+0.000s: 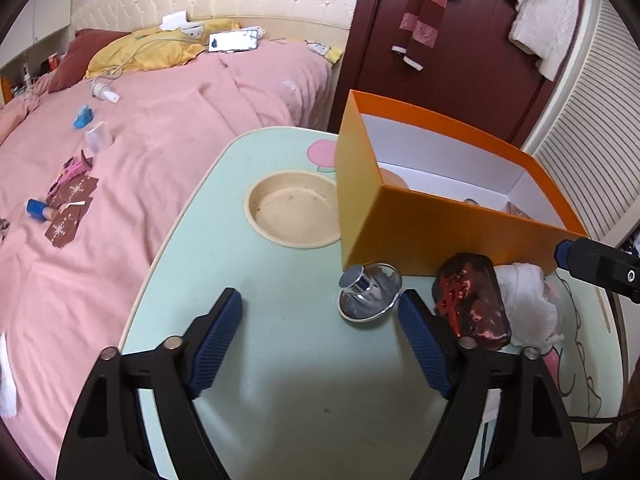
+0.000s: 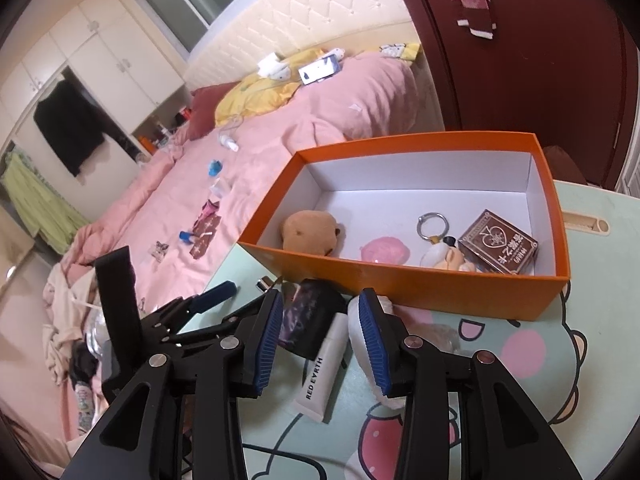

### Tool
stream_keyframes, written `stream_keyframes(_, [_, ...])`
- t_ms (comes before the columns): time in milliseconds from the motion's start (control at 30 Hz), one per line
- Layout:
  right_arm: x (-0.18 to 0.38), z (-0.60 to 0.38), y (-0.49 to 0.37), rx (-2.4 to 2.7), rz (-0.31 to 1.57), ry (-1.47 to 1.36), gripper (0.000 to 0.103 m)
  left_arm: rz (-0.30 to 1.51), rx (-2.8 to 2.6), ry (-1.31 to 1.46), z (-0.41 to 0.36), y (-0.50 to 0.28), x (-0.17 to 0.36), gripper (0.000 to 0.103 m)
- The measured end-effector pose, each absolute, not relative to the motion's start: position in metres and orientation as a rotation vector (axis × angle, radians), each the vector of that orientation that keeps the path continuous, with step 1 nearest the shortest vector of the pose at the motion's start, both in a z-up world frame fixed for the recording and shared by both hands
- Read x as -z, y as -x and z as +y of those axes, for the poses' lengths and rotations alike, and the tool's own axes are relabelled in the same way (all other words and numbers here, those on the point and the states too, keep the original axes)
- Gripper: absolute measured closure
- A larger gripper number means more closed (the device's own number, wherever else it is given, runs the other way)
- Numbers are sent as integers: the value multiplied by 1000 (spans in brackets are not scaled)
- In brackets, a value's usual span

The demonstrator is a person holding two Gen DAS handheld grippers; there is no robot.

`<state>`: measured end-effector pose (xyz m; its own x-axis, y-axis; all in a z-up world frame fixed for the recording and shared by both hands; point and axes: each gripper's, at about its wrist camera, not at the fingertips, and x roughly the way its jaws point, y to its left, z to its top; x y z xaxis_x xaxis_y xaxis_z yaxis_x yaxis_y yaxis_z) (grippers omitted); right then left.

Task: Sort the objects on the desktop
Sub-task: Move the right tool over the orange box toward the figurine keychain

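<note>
Orange cardboard box (image 2: 404, 284) fills the right wrist view's middle, already holding several trinkets. Below it, the right gripper (image 2: 320, 338) has its fingers part-spread around a white tube (image 2: 320, 376), pinching nothing; best close squarely first. The left gripper (image 1: 320, 344), spread wide and empty, sits low in its view beside the chrome knob (image 1: 368, 292).
</note>
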<state>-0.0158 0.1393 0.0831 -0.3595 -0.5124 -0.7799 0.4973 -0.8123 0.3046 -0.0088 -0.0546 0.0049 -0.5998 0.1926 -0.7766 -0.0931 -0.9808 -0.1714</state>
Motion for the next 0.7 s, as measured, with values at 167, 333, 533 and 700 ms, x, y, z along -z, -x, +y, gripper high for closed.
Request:
stream_keyframes(167, [-79,134,20,2177,-7,-1279,63,-35,-2689,1375,-47,11,-1,9])
stream_keyframes(333, [-80,129,22,2181,17,-1287,63,44,-2686,1425,-43,14,3,0])
stream_keyframes(533, [-88,126,27,2188,39,-1282,63,46,-2685,1424,-44,13,3,0])
stream_keyframes(700, [-99,124,43,2198,64,-1299,62,47,-2684,1423,-44,13,3,0])
